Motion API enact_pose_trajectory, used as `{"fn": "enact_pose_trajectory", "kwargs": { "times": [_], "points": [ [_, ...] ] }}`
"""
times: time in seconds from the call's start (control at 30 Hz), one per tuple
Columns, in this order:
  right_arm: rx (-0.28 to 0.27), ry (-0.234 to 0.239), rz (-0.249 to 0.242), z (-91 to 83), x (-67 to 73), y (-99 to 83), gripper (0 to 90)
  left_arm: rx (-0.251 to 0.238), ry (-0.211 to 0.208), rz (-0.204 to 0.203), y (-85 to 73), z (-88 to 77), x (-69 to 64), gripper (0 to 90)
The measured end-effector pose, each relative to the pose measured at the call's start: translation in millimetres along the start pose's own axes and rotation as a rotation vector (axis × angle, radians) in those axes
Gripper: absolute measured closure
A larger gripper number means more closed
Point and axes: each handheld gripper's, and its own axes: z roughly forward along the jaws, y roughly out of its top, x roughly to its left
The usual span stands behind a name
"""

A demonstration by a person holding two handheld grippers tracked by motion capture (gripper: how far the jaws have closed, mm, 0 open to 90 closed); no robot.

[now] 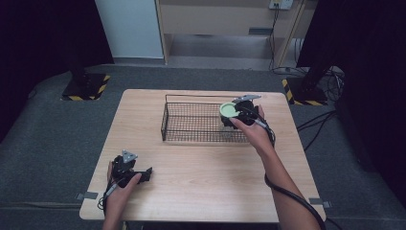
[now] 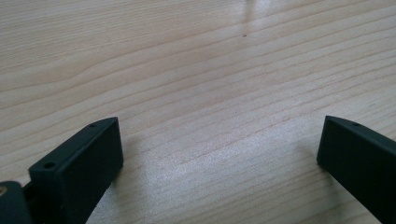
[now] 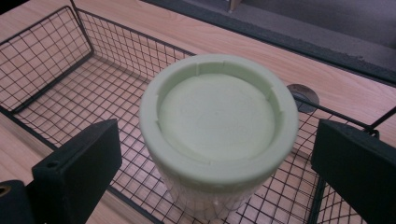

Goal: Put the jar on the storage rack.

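While the right gripper [image 3: 212,163] stands with jaws wide apart around the green-lidded jar [image 3: 218,126], the jar sits in the wire basket's [image 1: 191,136] right end, apparently placed. Only withdrawal seems left. The left gripper [image 2: 219,154] rests wide open and empty on the table [image 1: 201,182], near left.

It looked like a lab: black curtains [image 1: 43,43] flanked the wooden table [image 1: 201,182], with hazard-taped stand bases [image 1: 86,88] and loose cables [image 1: 330,81] behind it.

A squat, round jar [image 3: 218,135] with a pale green lid [image 1: 229,109] stood upright inside the black wire basket [image 1: 191,122], at its right end. The lid was on, with a raised, notched rim, and the body below looked whitish through the mesh.
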Motion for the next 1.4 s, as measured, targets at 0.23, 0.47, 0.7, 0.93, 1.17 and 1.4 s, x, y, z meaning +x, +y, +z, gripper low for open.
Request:
{"fn": "enact_pose_trajectory", "kwargs": {
  "times": [0.23,0.47,0.7,0.93,1.17,1.4],
  "points": [
    [-0.006,0.011,-0.009,-11.6,3.5,-0.8,2.4,0.0,0.0,0.0,0.0,0.0,0.0,0.0],
    [-0.022,0.017,-0.018,-22.7,4.8,-1.6,2.4,0.0,0.0,0.0,0.0,0.0,0.0,0.0],
    [-0.031,0.019,-0.023,-33.3,5.3,-4.6,2.3,0.0,0.0,0.0,0.0,0.0,0.0,0.0],
    [-0.045,0.038,-0.027,-44.3,10.7,-10.9,2.2,0.0,0.0,0.0,0.0,0.0,0.0,0.0],
    [-0.057,0.051,-0.044,-56.1,16.3,-20.1,2.1,0.0,0.0,0.0,0.0,0.0,0.0,0.0],
    [-0.052,0.043,-0.058,-63.4,15.0,-31.9,2.1,-0.001,0.0,0.0,0.0,0.0,0.0,0.0]
  ]
}}
